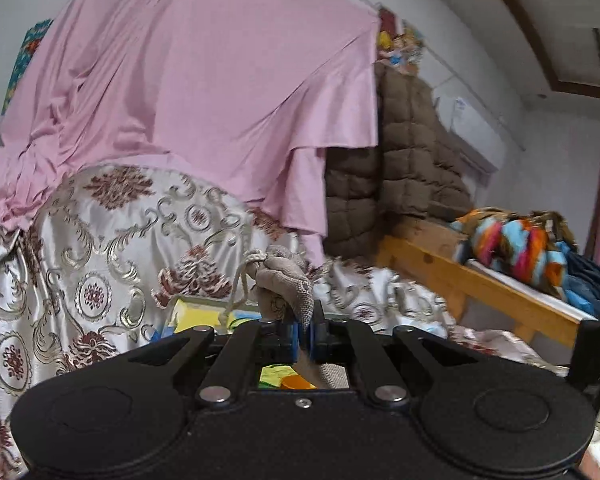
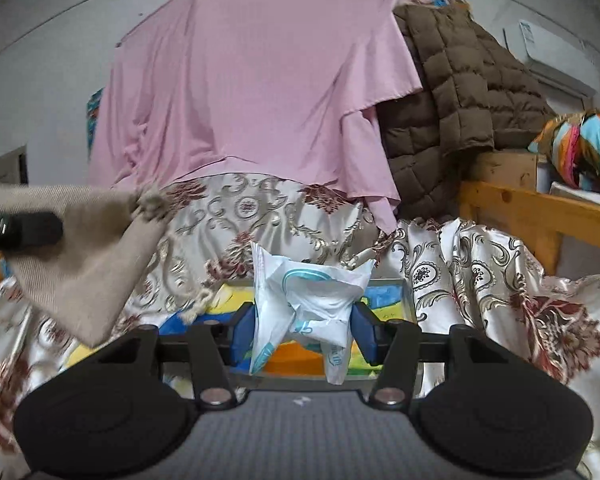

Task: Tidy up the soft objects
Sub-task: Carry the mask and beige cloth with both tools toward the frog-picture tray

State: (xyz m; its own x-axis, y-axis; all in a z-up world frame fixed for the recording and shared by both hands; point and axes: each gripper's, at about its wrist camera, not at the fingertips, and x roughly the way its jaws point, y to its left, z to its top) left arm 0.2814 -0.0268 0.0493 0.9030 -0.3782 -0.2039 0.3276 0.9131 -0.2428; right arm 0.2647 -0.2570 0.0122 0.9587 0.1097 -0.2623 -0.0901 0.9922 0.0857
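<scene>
My left gripper (image 1: 307, 334) is shut on a beige woven cloth (image 1: 286, 276) with a knotted tassel cord, held up in front of the bedding. In the right wrist view the same beige cloth (image 2: 88, 256) hangs at the left, with the left gripper's black finger (image 2: 24, 228) across it. My right gripper (image 2: 304, 330) grips a crumpled white packet with teal print (image 2: 312, 300); its blue pads (image 2: 365, 330) press on both sides. Both are lifted above a colourful picture board (image 2: 384, 300) lying on the bed.
A satin bedspread with maroon floral pattern (image 1: 100, 264) covers the bed. A pink sheet (image 2: 256, 80) and a brown quilted jacket (image 2: 452, 80) hang behind. A wooden bed frame (image 2: 540, 208) at right carries a striped multicoloured blanket (image 1: 516, 248). An air conditioner (image 1: 472, 124) is on the wall.
</scene>
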